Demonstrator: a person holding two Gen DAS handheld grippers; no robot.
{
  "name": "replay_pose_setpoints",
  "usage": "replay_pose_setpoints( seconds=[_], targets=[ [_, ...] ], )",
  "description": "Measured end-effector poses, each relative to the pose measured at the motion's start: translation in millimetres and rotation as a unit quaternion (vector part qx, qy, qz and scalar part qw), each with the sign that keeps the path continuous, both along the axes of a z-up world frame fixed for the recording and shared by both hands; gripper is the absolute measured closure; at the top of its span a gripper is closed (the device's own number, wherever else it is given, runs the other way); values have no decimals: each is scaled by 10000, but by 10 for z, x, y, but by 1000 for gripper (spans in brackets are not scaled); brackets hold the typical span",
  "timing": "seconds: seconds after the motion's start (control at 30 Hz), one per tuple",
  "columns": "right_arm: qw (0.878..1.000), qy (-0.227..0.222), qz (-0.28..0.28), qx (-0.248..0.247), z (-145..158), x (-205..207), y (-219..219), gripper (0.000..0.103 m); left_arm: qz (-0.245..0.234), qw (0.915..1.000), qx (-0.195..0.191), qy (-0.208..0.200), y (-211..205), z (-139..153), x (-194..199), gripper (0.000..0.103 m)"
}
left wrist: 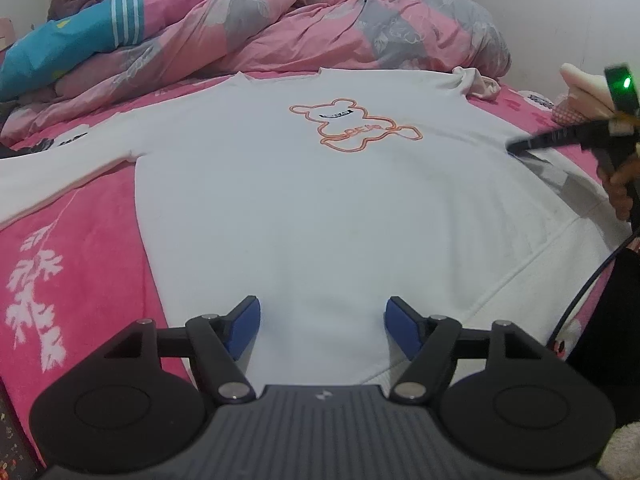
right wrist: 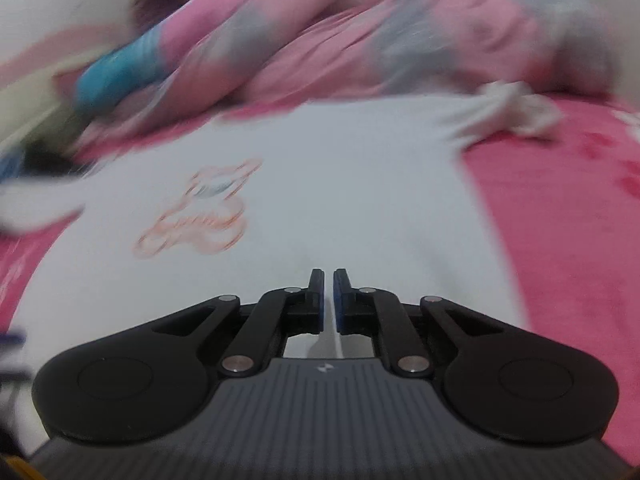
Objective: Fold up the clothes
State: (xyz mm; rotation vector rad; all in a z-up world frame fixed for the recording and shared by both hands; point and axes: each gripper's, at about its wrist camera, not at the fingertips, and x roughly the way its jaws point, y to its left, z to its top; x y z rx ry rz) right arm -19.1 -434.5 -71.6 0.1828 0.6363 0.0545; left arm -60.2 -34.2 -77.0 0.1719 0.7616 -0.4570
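the white long-sleeved sweatshirt with an orange outlined bear on its chest (left wrist: 312,208) lay spread flat, front up, on the bed's bright pink sheet with white leaf prints (left wrist: 80,240). its collar pointed toward the rumpled pink and grey floral quilt (left wrist: 280,20) heaped at the far side, where a blue garment with white stripes (left wrist: 72,44) rested on the folds.

the left gripper (left wrist: 322,326) sat over the sweatshirt's hem end, its blue-padded jaws wide apart with white cloth showing between them and nothing pinched. one sleeve ran out to the left across the sheet.

the right gripper (right wrist: 328,300) hovered low above the body of the sweatshirt (right wrist: 320,184), with the bear print ahead and to its left. its jaws were nearly together, a thin gap left between the blue pads; whether any cloth was caught there cannot be told. that view was blurred. in the left wrist view the right gripper (left wrist: 516,146) reached in from the right edge, its tip at the sweatshirt's side near the armpit, held by a hand (left wrist: 620,188).
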Motion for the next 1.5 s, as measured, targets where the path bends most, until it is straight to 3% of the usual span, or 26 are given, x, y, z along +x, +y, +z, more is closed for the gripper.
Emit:
replay_pose_setpoints(
  seconds=[0.2,0.23,0.37,0.47,0.6,0.7,0.87,0.97,1.03,1.17,1.23,1.27,1.37,1.5],
  targets=[
    [9950,230,-948,-219,-70,-253,-545,103,-15,10000,11,26,10,0,14,31],
    [9944,225,-994,-269,-52,-305,-570,98,-6,10000,19,28,7,0,15,31],
    [9998,-34,179,127,11,-410,-183,99,37,10000,55,27,-15,3,12,30],
    [9969,283,666,-294,-147,-484,-23,98,22,10000,47,1,-7,-6,-1,30],
    [9992,354,-101,-150,-162,-934,-490,98,-20,10000,24,-5,29,-14,-11,30],
    [9975,284,-351,-546,-11,-1080,-485,93,-8,10000,37,-4,31,-11,-15,30],
    [9949,-175,875,-468,44,-845,175,92,77,9999,95,-34,-6,6,-35,29],
    [9880,117,1370,-711,-136,-761,422,91,109,9999,83,-45,-12,-8,-40,26],
    [9908,193,1162,-669,-192,-901,314,90,133,9999,53,-36,-2,-19,-41,24],
    [9995,145,286,22,-37,-1310,-62,90,169,9998,85,-21,-4,2,-37,21],
    [9995,75,-136,264,19,-1460,-143,78,203,9997,101,-65,-16,32,-62,18],
    [9988,40,-264,403,23,-1462,-150,77,217,9997,102,-102,-22,49,-80,16],
    [9961,-95,-441,761,23,-1492,-62,72,218,9994,80,-248,-33,109,-156,11],
    [9958,-202,-364,819,88,-1291,179,59,287,9989,-70,-354,-4,194,-234,5]
  ],
)
